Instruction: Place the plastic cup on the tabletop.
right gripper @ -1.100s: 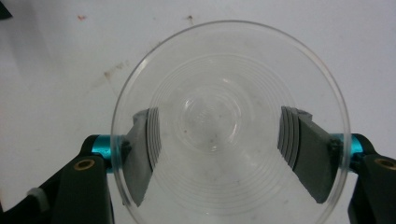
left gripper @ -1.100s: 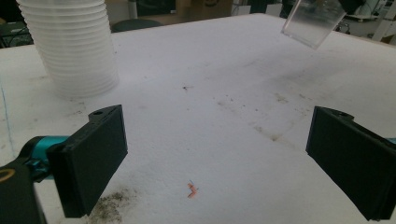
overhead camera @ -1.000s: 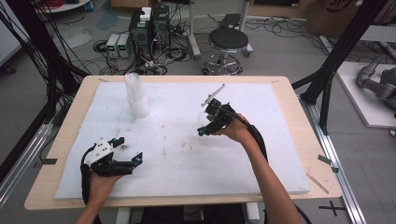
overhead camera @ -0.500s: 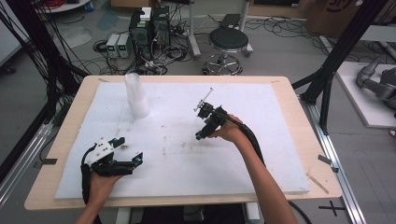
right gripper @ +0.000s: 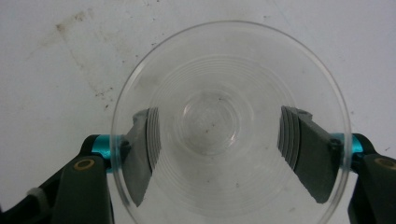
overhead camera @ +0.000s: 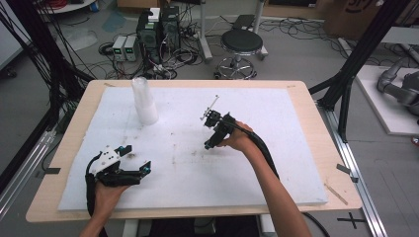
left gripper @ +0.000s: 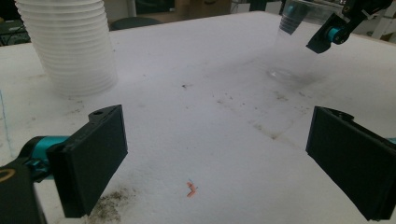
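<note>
Right gripper [right gripper: 219, 154] jaws clasping clear cup [right gripper: 229, 126], left gripper [left gripper: 219, 158] spread wide, cup stack [left gripper: 70, 42] beyond

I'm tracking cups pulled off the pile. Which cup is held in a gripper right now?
The single clear cup between the right gripper jaws, seen rim-on. The other cups sit nested in the white stack at the table's far left; the left gripper is open.

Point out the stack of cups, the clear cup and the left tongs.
stack of cups [overhead camera: 144, 103]: high view, on its ribbed side.
clear cup [right gripper: 219, 126]: right gripper view, on its base, seen through the mouth.
left tongs [left gripper: 217, 154]: left gripper view, midway between the tips.
</note>
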Tool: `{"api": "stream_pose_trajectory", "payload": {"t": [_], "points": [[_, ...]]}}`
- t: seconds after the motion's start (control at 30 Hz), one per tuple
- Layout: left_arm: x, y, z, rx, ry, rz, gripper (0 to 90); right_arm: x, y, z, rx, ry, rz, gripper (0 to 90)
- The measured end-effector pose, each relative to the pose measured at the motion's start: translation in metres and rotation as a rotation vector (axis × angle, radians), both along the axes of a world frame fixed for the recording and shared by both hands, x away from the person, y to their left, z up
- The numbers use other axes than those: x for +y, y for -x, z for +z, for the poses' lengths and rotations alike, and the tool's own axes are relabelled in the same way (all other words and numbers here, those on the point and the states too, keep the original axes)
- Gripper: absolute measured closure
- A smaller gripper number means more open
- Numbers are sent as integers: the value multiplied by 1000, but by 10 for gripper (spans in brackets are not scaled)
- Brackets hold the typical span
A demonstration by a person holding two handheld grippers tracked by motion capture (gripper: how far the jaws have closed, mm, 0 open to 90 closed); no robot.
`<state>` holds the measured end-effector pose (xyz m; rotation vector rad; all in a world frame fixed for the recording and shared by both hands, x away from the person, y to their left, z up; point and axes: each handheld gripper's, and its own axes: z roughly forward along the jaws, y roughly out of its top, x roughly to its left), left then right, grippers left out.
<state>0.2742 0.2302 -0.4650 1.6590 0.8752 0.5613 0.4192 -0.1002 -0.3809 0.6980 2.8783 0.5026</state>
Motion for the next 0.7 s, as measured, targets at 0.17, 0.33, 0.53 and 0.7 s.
{"api": "stream_pose_trajectory", "payload": {"t": [0.17, 0.33, 0.53, 0.7], "points": [[0, 0, 0, -1, 1, 0, 52, 0, 0, 0, -8, 1, 4, 301], [0, 0, 0, -2, 3, 2, 53, 1, 1, -5, -18, -12, 20, 245], [0, 0, 0, 0, 5, 0, 53, -2, 2, -17, -27, -40, 2, 148], [0, 0, 0, 0, 5, 0, 53, -6, 3, -18, -30, -69, -1, 148]]}}
